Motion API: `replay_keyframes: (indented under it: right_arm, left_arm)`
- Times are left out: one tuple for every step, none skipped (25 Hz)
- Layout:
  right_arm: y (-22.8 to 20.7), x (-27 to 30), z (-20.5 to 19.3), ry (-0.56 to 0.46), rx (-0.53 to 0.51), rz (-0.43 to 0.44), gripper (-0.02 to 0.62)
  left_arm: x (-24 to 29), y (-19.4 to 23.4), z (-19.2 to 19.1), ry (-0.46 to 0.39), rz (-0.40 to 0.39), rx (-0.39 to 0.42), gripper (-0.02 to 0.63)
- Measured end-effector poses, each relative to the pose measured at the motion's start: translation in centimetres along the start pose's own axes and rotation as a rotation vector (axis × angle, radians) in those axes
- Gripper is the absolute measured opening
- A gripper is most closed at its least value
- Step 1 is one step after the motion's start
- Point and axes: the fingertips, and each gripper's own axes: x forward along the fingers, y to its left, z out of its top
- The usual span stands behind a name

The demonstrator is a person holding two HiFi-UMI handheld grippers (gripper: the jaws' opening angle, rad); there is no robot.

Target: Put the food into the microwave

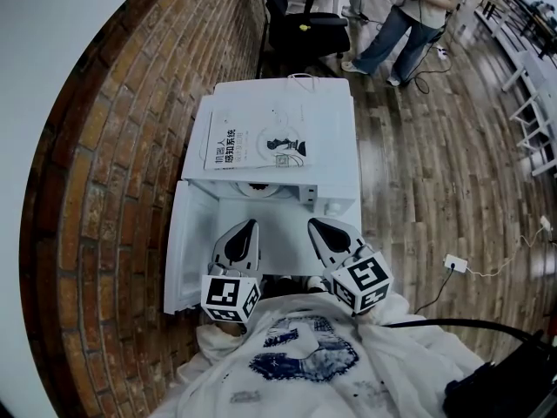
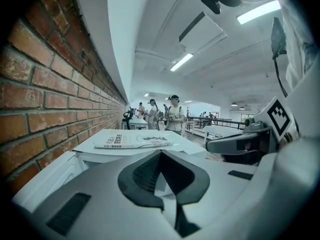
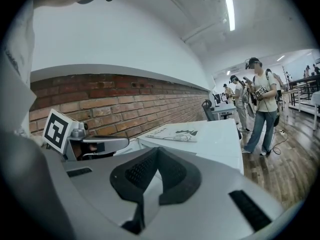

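Observation:
The white microwave [image 1: 324, 120] stands against the brick wall with its door [image 1: 185, 249] swung open to the left. A printed booklet [image 1: 258, 145] lies on its top. At the mouth of the cavity a round white dish rim [image 1: 261, 189] shows; what it holds is hidden. My left gripper [image 1: 250, 225] and right gripper [image 1: 314, 225] hover side by side just in front of the opening, both shut and empty. In the left gripper view the pads [image 2: 161, 153] meet before the microwave [image 2: 185, 145]. The right gripper [image 3: 157, 150] also has its pads together.
A brick wall [image 1: 113, 146] runs along the left. Behind the microwave are a black office chair [image 1: 300, 24] and a standing person [image 1: 409, 20]. A power strip [image 1: 455, 262] and cable lie on the wood floor at right, and a black bag [image 1: 500, 390] lies at bottom right.

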Motion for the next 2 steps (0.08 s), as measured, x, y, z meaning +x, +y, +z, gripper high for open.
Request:
replay_keyframes:
  right_arm:
    - [0.02,0.05,0.01,0.000,-0.001,0.001,0.012]
    - [0.03,0.10,0.02,0.000,-0.002,0.001,0.012]
  left_arm:
    - [0.03,0.05,-0.09,0.003,0.001,-0.003,0.006]
    - [0.06,0.11,-0.18,0.005,0.001,-0.005,0.006]
